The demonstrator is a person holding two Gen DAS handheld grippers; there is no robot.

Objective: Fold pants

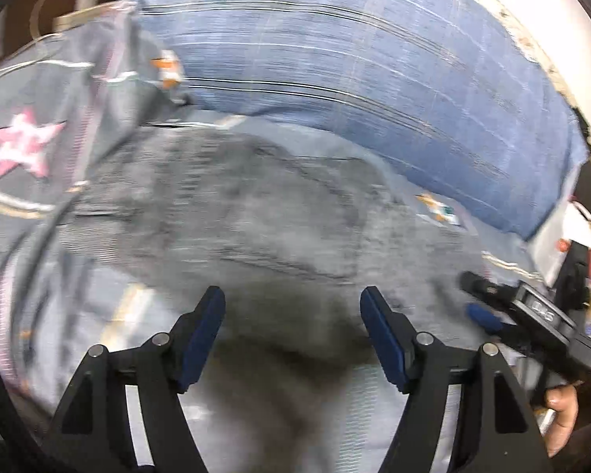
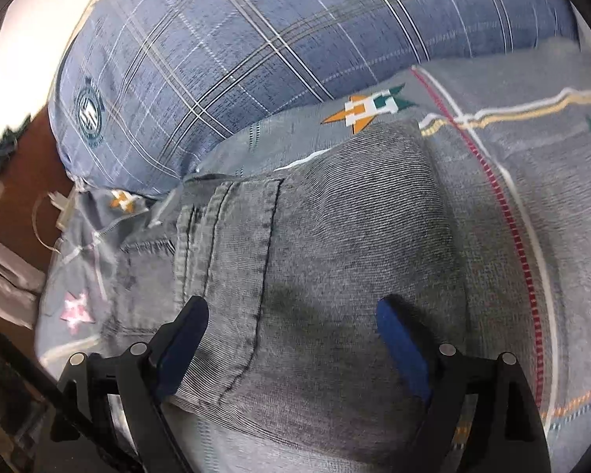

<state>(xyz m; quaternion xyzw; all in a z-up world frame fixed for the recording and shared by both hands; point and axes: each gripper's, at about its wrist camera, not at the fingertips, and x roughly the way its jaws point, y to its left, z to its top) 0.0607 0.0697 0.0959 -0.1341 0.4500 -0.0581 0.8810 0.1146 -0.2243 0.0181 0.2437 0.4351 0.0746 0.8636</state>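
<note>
A blue plaid pillow (image 2: 256,59) rests on a grey patterned bedsheet (image 2: 551,197), seemingly touching.

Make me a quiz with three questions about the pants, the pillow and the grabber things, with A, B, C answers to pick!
1. Where is the plaid pillow?
A. behind the pants, at the bed's far end
B. on top of the pants
C. on the floor

2. What colour is the star on the bedsheet at the left?
A. green
B. pink
C. black

3. What is the right gripper doing?
A. squeezing the pillow
B. shut with nothing in it
C. open above the pants

Answers:
1 A, the pillow lies past the pants' far edge.
2 B, the left wrist view shows a pink star.
3 C, its blue pads stand wide apart with denim below, not pinched.
</note>
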